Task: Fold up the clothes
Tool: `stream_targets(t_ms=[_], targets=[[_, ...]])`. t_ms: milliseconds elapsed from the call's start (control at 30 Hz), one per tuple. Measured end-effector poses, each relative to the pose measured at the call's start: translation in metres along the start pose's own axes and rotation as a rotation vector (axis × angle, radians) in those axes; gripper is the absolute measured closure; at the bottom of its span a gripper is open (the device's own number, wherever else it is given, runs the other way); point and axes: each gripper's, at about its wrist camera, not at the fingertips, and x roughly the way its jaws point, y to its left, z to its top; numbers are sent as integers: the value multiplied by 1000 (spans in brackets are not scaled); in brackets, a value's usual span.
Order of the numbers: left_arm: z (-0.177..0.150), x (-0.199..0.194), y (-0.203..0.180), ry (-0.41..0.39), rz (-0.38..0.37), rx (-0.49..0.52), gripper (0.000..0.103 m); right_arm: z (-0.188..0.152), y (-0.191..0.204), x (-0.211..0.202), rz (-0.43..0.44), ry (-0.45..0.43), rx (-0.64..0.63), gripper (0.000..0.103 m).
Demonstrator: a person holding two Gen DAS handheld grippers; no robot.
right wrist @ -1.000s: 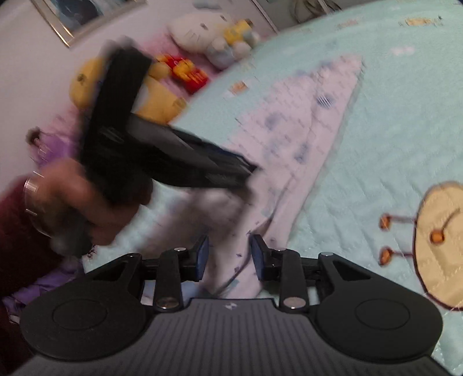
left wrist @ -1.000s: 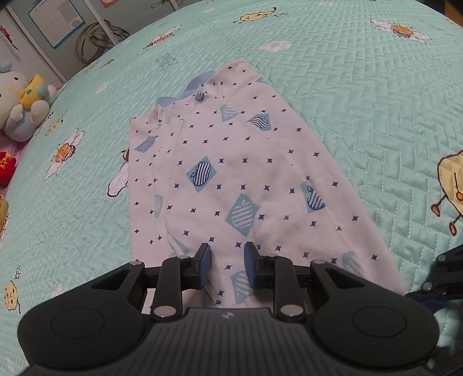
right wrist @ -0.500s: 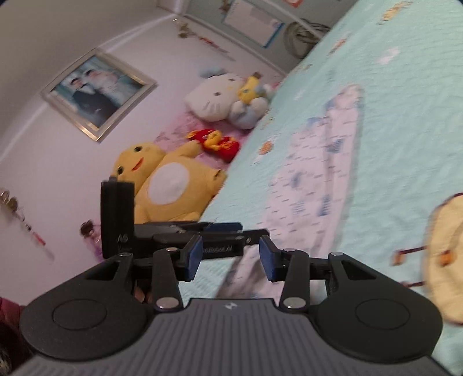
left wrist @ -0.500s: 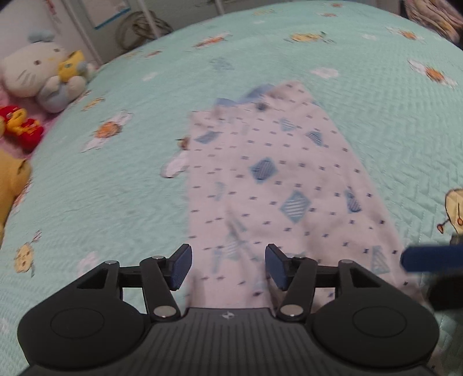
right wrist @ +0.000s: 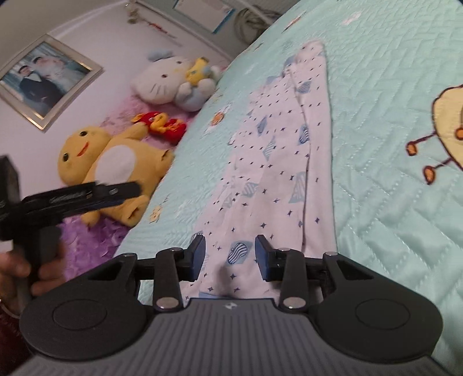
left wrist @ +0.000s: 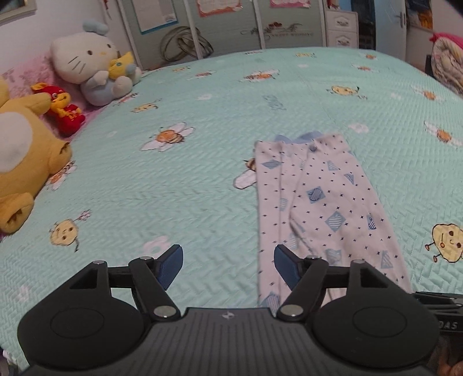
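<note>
A white baby garment (left wrist: 321, 202) with small dark stars and blue diamond patches lies folded lengthwise into a narrow strip on the mint quilted bedspread (left wrist: 173, 179). My left gripper (left wrist: 228, 264) is wide open, hovering left of the strip's near end with nothing between its fingers. In the right wrist view the same garment (right wrist: 277, 162) runs away from me, and my right gripper (right wrist: 230, 257) is open just above its near end. The left gripper's body (right wrist: 72, 199), held by a hand (right wrist: 17, 277), shows at the left of that view.
Plush toys line the bed's left side: a white cat (left wrist: 86, 63), a yellow bear (left wrist: 23, 162) and a small red toy (left wrist: 65, 108). Wardrobe doors (left wrist: 231, 26) stand beyond the bed. A framed photo (right wrist: 43, 78) hangs on the wall.
My left gripper opened wide, let go of the garment and drew back to the left. My right gripper also opened wider and now looks down along the strip.
</note>
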Motion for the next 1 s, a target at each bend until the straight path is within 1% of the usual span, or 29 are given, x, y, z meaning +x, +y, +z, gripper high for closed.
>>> stream_targets(t_ms=[67, 167, 233, 367, 400, 433, 467, 500, 533, 600, 667, 900, 1000], targets=[[-5, -9, 9, -6, 2, -10, 27, -8, 9, -4, -52, -13, -11, 64], [-13, -19, 22, -12, 2, -26, 26, -21, 29, -15, -135, -65, -31, 64], [-19, -23, 31, -9, -3, -45, 26, -27, 45, -19, -174, -101, -77, 64], [-29, -27, 49, 6, -16, -94, 26, -29, 73, -22, -179, -154, -151, 62], [-32, -28, 54, 10, -18, -106, 26, -28, 77, -20, -172, -156, -154, 56], [-34, -28, 58, 13, -20, -116, 26, -23, 79, -12, -170, -147, -143, 47], [-36, -28, 62, 15, -22, -125, 26, -22, 76, -4, -172, -127, -120, 43], [-38, -29, 67, 17, -22, -135, 26, -23, 70, 6, -196, -84, -89, 41], [-40, -29, 71, 20, -22, -146, 26, -25, 64, 16, -223, -38, -56, 42], [-43, -28, 79, 27, -24, -166, 26, -32, 63, 19, -235, -57, -45, 42], [-46, -28, 87, 34, -25, -186, 26, -34, 70, 18, -252, -57, -55, 41], [-49, -23, 98, 37, -30, -213, 26, -27, 111, 4, -263, -141, -174, 41], [-50, -21, 102, 37, -31, -221, 26, -21, 120, 8, -259, -148, -195, 41]])
